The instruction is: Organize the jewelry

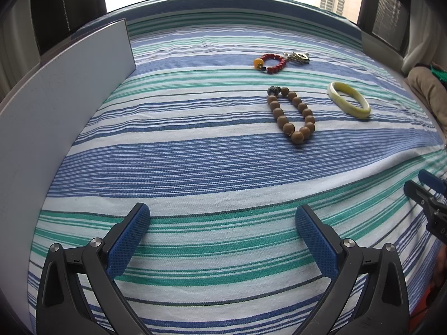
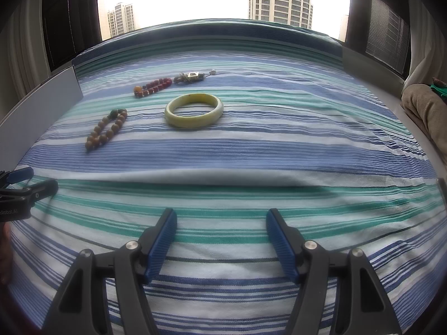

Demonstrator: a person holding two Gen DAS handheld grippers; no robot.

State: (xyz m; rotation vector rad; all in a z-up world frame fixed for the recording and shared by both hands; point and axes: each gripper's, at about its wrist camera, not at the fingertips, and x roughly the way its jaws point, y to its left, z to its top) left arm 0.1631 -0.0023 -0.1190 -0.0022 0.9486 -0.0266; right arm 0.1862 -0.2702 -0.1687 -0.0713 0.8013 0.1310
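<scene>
A surface covered by a blue, green and white striped cloth (image 1: 195, 153) fills both views, with a bright window and tall buildings beyond its far edge. In the left wrist view, the left tongs (image 1: 222, 217) stand wide apart and empty at the bottom of the frame, above bare cloth. Right of centre lies a brown bead bracelet (image 1: 291, 114); just right of it, apart, a pale yellow bangle (image 1: 349, 99). Farther up lies a red bead bracelet (image 1: 269, 62), with a small metal trinket (image 1: 297, 57) at its right end. A grey board (image 1: 56, 117) stands along the left side. In the right wrist view, the right tongs (image 2: 221, 222) are also wide and empty at the bottom centre; the bangle (image 2: 194, 110) lies above them near centre.
</scene>
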